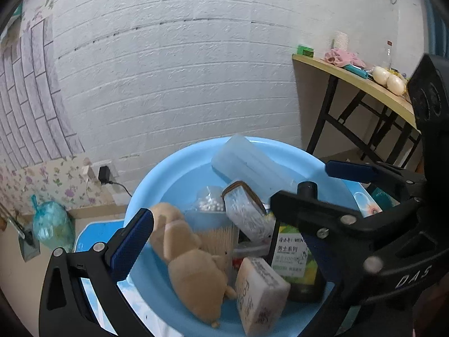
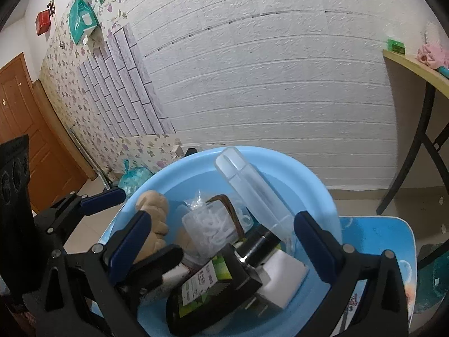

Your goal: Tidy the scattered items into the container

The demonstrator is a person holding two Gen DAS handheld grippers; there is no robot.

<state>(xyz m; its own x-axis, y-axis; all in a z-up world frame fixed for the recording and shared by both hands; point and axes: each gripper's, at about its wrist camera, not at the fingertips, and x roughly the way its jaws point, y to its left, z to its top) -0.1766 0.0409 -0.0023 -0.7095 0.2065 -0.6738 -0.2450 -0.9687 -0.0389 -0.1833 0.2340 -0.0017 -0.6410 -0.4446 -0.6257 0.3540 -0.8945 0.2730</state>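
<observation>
A light-blue basin (image 1: 157, 179) (image 2: 308, 177) holds several items. Among them are a tan plush toy (image 1: 193, 266) (image 2: 153, 213), a clear plastic case (image 1: 252, 163) (image 2: 252, 191) and a brown-rimmed swab box (image 1: 244, 210) (image 2: 210, 227). There are also toothpicks (image 1: 219, 237), a white packet (image 1: 258, 295) (image 2: 280, 278) and a black bottle (image 1: 294, 255) (image 2: 202, 283) with a green label. My left gripper (image 1: 224, 241) hovers open over the plush. My right gripper (image 2: 223, 241) hangs open above the bottle, its pads clear of it. The two grippers overlap; each one's blue pad (image 1: 350, 170) (image 2: 103, 196) shows in the other's view.
The basin rests on a small blue stool (image 1: 84, 236) (image 2: 393, 233). A wooden table (image 1: 350, 75) on black legs stands to the right with cups, cloth and egg-like objects on it. A teal bag (image 1: 52, 224) lies on the floor by the wall; a brown door (image 2: 19, 129) is at far left.
</observation>
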